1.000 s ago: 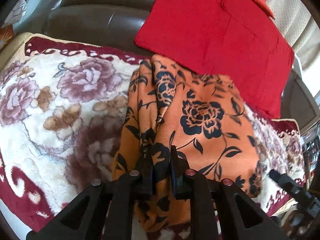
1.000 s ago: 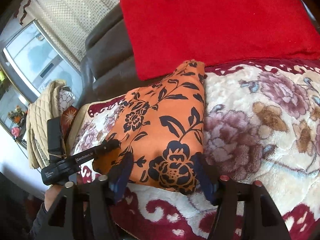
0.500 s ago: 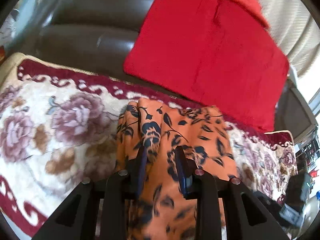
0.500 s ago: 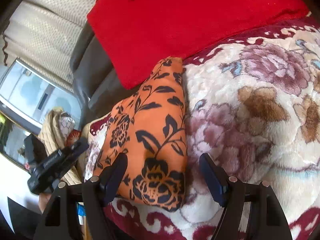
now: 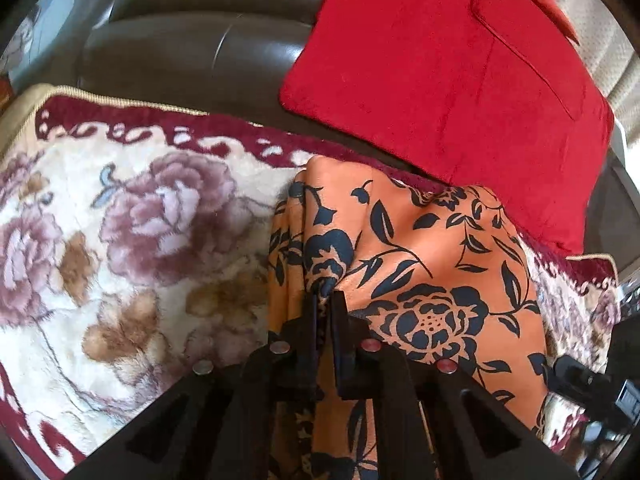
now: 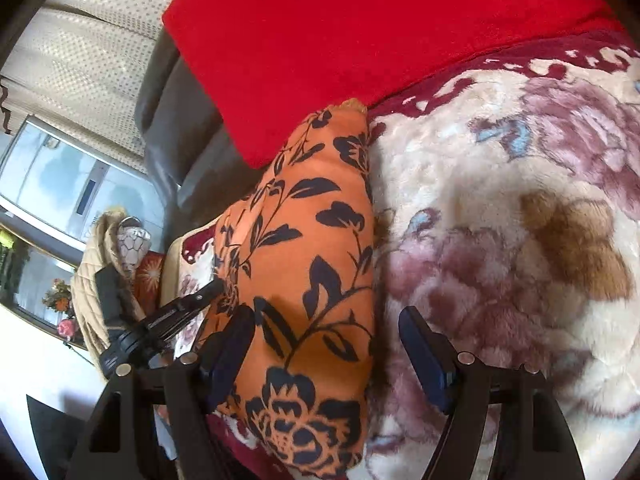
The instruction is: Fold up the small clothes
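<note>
A: Two grippers in sight. Left gripper (image 5: pixel 325 300): jaws pressed almost together, a ridge of the cloth (image 5: pixel 416 280) pinched between the tips. They have just been closing on it.

B: The cloth itself?

A: Orange, black flower print, folded into a thick pad. It lies on the blanket (image 5: pixel 132 240), with its far end up against the blanket's dark red back border. That end sits just below the red cushion (image 5: pixel 444 80); touching or not, cannot tell.

B: And the right gripper (image 6: pixel 324 340)?

A: Jaws spread wide, and they have just been opening a little further. The near end of the cloth (image 6: pixel 308 280) lies between the fingers. The left finger (image 6: pixel 232 352) is over the cloth's left edge, the right finger (image 6: pixel 424 356) is over bare blanket (image 6: pixel 520 260) beside the cloth. Neither pad presses on it.

B: Surroundings?

A: A dark leather sofa (image 5: pixel 192 52) carries the blanket, and the cushion leans on its backrest. From the right wrist, the left gripper (image 6: pixel 208 294) shows at the cloth's left side, low on the blanket's left edge. Pale dotted curtain (image 6: pixel 88 56) behind, top left.
</note>
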Demonstrator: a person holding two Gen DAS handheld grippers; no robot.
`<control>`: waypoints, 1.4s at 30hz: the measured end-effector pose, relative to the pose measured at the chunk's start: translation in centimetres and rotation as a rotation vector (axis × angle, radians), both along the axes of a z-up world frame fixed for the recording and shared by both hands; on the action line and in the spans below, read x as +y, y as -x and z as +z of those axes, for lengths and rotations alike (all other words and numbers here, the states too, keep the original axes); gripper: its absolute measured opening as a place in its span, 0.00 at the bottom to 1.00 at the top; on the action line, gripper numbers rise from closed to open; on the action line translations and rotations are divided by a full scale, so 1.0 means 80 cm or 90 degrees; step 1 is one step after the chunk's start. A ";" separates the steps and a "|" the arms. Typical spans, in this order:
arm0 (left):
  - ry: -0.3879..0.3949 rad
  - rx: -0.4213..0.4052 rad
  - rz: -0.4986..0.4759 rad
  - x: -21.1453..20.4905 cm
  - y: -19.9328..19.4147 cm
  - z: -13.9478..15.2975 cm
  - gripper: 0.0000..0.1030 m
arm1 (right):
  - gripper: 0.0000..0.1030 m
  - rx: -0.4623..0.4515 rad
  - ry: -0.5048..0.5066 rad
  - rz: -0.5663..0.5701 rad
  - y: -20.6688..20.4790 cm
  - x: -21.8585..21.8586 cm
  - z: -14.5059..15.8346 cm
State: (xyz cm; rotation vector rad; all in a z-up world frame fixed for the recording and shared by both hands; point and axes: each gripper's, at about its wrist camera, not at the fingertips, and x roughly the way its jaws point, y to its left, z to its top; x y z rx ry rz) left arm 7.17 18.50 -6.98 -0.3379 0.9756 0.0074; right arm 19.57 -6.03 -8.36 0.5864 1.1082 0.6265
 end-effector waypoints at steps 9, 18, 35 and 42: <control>-0.019 -0.001 -0.005 -0.003 -0.002 -0.003 0.08 | 0.49 0.068 -0.013 0.058 -0.023 0.038 -0.031; -0.022 -0.084 -0.013 -0.026 0.059 0.062 0.10 | 0.52 0.030 0.094 0.056 -0.011 0.053 -0.020; -0.075 -0.035 -0.049 -0.032 0.066 -0.002 0.08 | 0.43 0.036 0.040 0.040 -0.097 0.052 -0.016; -0.070 -0.032 -0.054 -0.033 0.063 -0.004 0.08 | 0.63 0.069 0.008 0.022 -0.065 0.024 -0.023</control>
